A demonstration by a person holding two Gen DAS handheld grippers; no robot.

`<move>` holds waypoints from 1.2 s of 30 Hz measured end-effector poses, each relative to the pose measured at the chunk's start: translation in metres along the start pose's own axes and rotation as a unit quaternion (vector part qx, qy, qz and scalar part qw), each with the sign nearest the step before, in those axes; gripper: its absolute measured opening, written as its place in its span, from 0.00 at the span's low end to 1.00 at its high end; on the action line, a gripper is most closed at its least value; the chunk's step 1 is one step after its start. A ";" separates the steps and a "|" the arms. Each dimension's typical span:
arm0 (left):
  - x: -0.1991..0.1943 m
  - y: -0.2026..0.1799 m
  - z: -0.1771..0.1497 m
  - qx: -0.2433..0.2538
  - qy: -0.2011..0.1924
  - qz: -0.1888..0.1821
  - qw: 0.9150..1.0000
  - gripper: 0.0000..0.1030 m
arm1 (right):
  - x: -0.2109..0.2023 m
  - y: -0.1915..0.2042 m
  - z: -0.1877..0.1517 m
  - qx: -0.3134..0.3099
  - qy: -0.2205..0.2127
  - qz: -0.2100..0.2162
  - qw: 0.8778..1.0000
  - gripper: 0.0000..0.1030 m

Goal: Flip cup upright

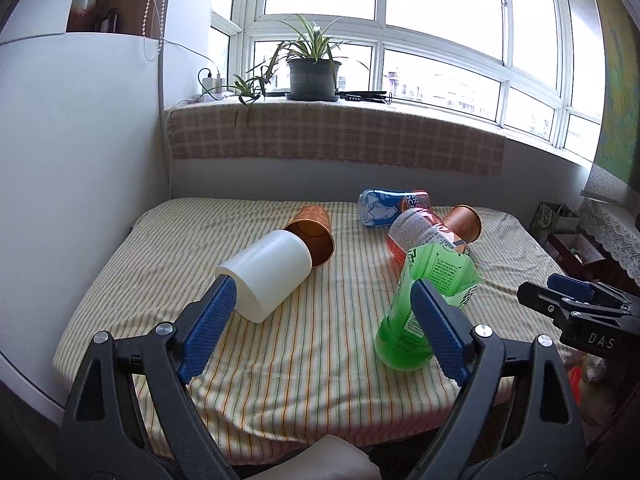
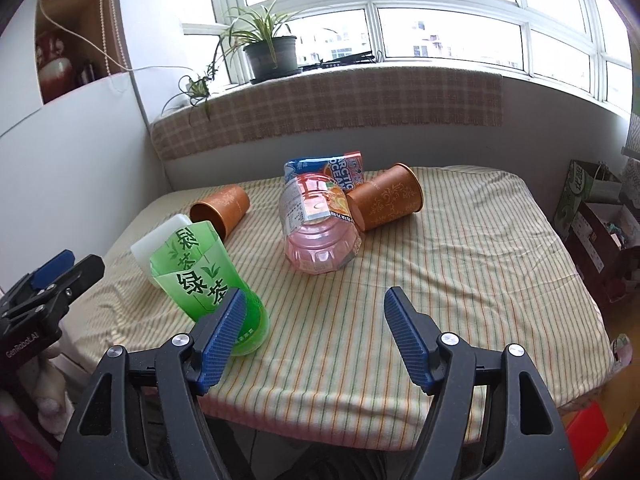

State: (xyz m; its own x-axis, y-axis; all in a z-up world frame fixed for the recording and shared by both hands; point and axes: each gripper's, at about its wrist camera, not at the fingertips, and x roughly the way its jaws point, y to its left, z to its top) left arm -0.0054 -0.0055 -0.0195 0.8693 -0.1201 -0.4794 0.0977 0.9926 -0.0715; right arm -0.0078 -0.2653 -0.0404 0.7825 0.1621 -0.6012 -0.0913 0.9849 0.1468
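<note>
Several cups lie on their sides on a striped cloth. A white cup (image 1: 266,274) (image 2: 160,240) lies just ahead of my left gripper's left pad. A green cut-bottle cup (image 1: 430,304) (image 2: 204,280) lies near the front edge. Behind them lie a copper cup (image 1: 312,232) (image 2: 222,208), a pink cup (image 1: 420,234) (image 2: 318,232), a blue-labelled cup (image 1: 388,206) (image 2: 324,166) and a second copper cup (image 1: 464,224) (image 2: 388,202). My left gripper (image 1: 324,316) is open between the white and green cups. My right gripper (image 2: 314,320) is open over bare cloth.
The striped cloth (image 2: 460,280) covers a small table against a white wall (image 1: 80,160). A windowsill behind holds a potted plant (image 1: 314,74). Boxes and bags (image 2: 592,208) stand on the floor at the right.
</note>
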 end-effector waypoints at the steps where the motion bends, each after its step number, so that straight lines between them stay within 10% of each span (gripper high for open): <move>1: -0.002 0.000 0.001 -0.002 -0.004 0.002 1.000 0.92 | -0.003 0.002 0.000 -0.003 -0.007 -0.004 1.000 0.71; 36: -0.019 -0.011 0.003 0.002 -0.026 0.027 0.999 1.00 | -0.016 0.002 -0.006 -0.005 -0.041 -0.036 0.999 0.79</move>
State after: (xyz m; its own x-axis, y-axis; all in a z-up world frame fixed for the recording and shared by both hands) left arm -0.0215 -0.0137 -0.0069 0.8969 -0.0661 -0.4372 0.0526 0.9977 -0.0429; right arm -0.0243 -0.2651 -0.0349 0.8345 0.0858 -0.5443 -0.0391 0.9945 0.0968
